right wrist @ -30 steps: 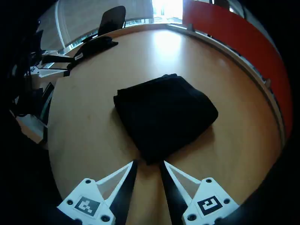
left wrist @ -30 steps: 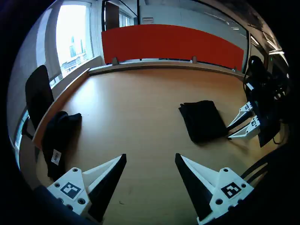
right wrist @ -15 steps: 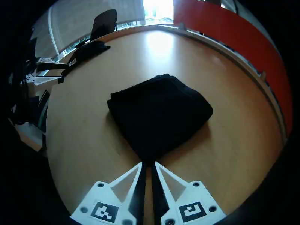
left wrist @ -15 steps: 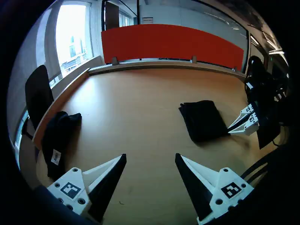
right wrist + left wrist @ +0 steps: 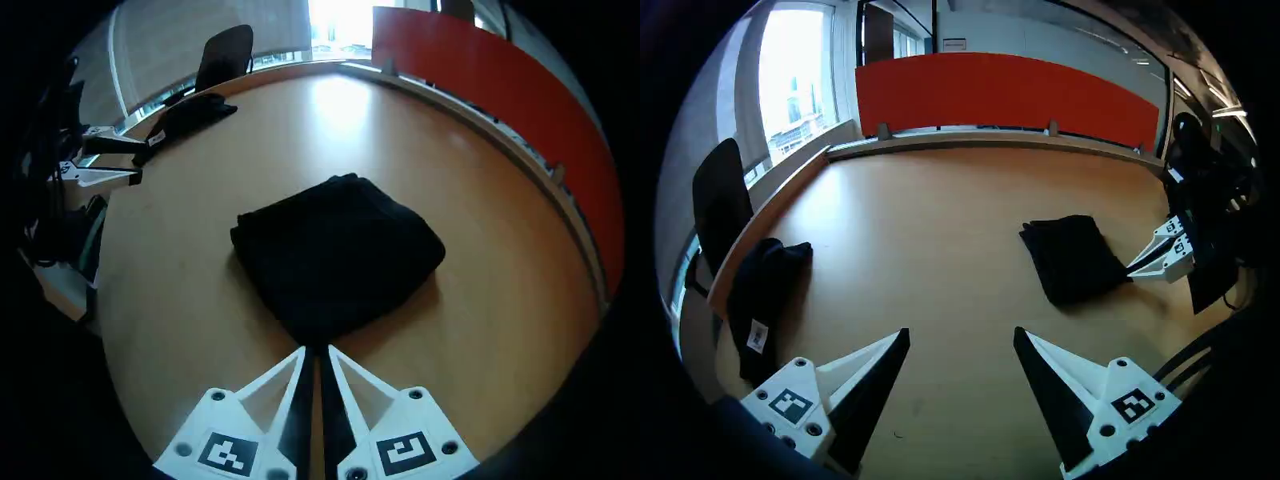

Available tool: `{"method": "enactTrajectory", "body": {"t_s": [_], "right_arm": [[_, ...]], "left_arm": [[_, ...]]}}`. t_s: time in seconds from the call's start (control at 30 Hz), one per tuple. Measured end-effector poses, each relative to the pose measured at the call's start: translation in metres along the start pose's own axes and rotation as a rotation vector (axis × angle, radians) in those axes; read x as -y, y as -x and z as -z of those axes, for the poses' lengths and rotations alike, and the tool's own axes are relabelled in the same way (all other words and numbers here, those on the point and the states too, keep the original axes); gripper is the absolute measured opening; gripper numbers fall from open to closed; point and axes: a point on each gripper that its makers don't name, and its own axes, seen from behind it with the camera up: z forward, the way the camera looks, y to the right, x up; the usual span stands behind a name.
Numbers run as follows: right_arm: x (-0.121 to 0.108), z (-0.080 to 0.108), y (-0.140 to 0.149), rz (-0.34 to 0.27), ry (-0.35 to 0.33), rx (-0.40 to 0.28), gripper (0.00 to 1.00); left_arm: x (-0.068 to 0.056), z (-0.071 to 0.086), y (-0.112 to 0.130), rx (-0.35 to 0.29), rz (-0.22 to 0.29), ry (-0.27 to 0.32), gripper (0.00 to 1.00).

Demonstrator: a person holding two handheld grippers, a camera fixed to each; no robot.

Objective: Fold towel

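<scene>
A black towel (image 5: 336, 248), folded into a thick packet, lies flat on the wooden table (image 5: 192, 320). My right gripper (image 5: 317, 350) is at the packet's near corner, its fingers closed together with the corner's tip pinched between them. In the left gripper view the same towel (image 5: 1072, 256) lies to the right, with the right gripper (image 5: 1134, 272) touching its right corner. My left gripper (image 5: 960, 332) hovers open over bare table, well away from the towel, holding nothing. The right gripper view has the left gripper (image 5: 144, 160) at the far left, fingers apart.
A dark garment (image 5: 764, 296) with a white tag lies at the table's left edge, beside a black chair (image 5: 716, 200). A red partition (image 5: 1000, 88) runs along the far edge. Dark equipment (image 5: 1208, 208) stands at the right behind the right gripper.
The right gripper's fingers closed from a clear gap onto the towel's near corner, and its camera has drawn back slightly since. The left gripper has stayed still and open.
</scene>
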Motion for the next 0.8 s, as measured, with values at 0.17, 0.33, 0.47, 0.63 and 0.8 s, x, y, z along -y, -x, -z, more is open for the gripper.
{"method": "enactTrajectory", "body": {"t_s": [0.17, 0.33, 0.47, 0.63, 0.8], "right_arm": [[-0.006, 0.009, -0.021, 0.004, 0.011, -0.035, 0.05], [-0.017, 0.022, -0.054, 0.03, 0.03, -0.086, 0.05], [-0.026, 0.032, -0.081, 0.057, 0.048, -0.122, 0.05], [-0.037, 0.046, -0.113, 0.087, 0.068, -0.166, 0.05], [-0.048, 0.062, -0.14, 0.107, 0.087, -0.211, 0.04]], "left_arm": [[0.001, -0.001, -0.002, -0.008, -0.001, 0.002, 0.97], [0.002, -0.002, -0.005, -0.017, 0.001, 0.004, 0.97], [0.001, -0.003, -0.007, -0.023, -0.001, 0.005, 0.97], [0.001, -0.003, -0.013, -0.033, -0.008, 0.009, 0.97], [0.001, -0.003, -0.021, -0.044, -0.015, 0.014, 0.97]]}}
